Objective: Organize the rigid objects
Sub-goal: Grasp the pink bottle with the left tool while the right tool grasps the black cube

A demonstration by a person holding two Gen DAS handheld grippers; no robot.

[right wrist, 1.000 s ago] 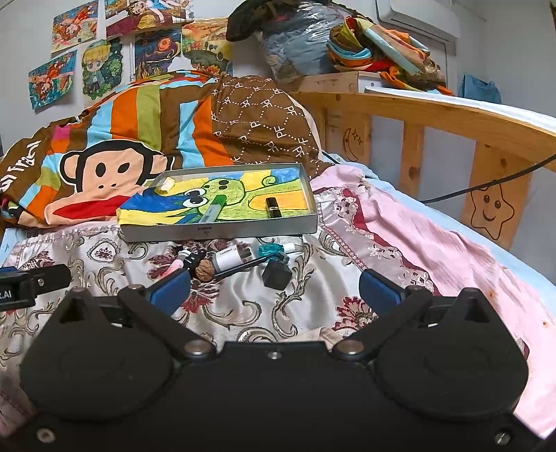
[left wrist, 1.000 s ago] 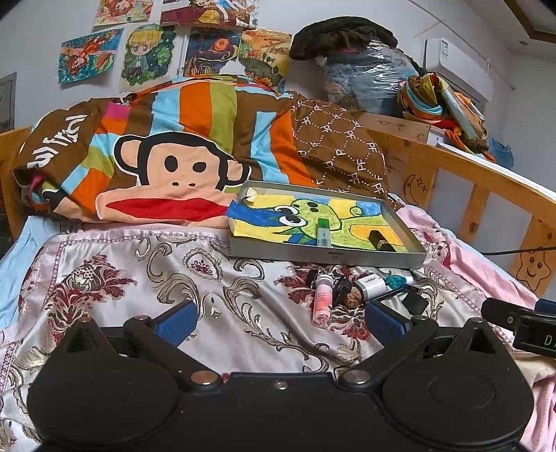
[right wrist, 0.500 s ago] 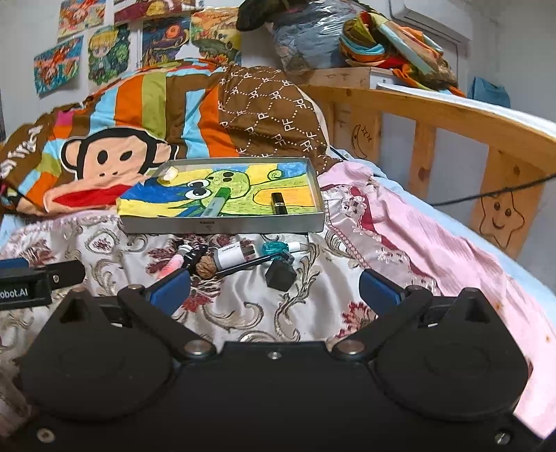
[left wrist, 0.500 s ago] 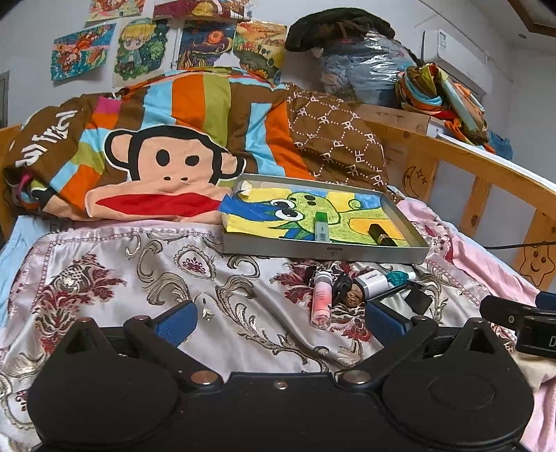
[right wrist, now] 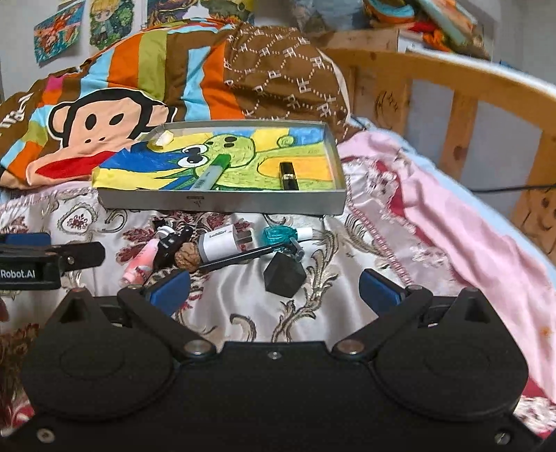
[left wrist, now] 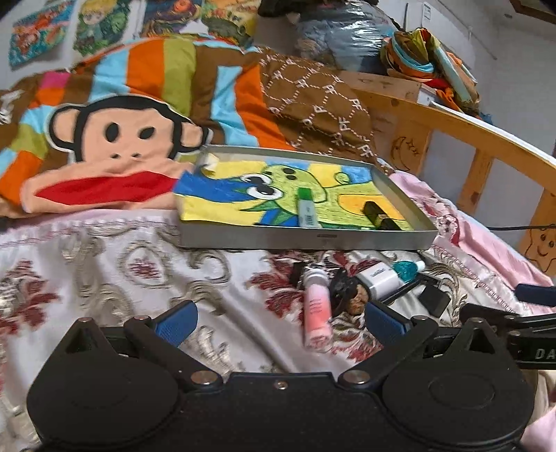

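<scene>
A grey tray [left wrist: 305,240] [right wrist: 222,203] lined with a cartoon drawing lies on the bed, with a green marker [left wrist: 305,208] [right wrist: 212,174] and a black lipstick [left wrist: 377,214] [right wrist: 288,174] in it. In front of the tray lie a pink tube [left wrist: 316,313] [right wrist: 140,259], a walnut [right wrist: 186,259], a white charger plug [left wrist: 378,281] [right wrist: 222,245], a teal piece [right wrist: 278,234], a thin black rod [right wrist: 243,257] and a black cube [right wrist: 283,274]. My left gripper [left wrist: 279,321] is open, just short of the pink tube. My right gripper [right wrist: 274,288] is open with the black cube between its fingers' line.
A monkey-print quilt [left wrist: 114,139] and a brown pillow [left wrist: 312,104] lie behind the tray. A wooden bed rail [right wrist: 469,90] runs along the right. Pink sheet [right wrist: 434,236] covers the right side. Bags and clothes [left wrist: 347,31] are stacked beyond the headboard.
Both grippers have moved forward and lower toward the pile of small objects. The objects themselves have not moved. Both grippers stay open.
</scene>
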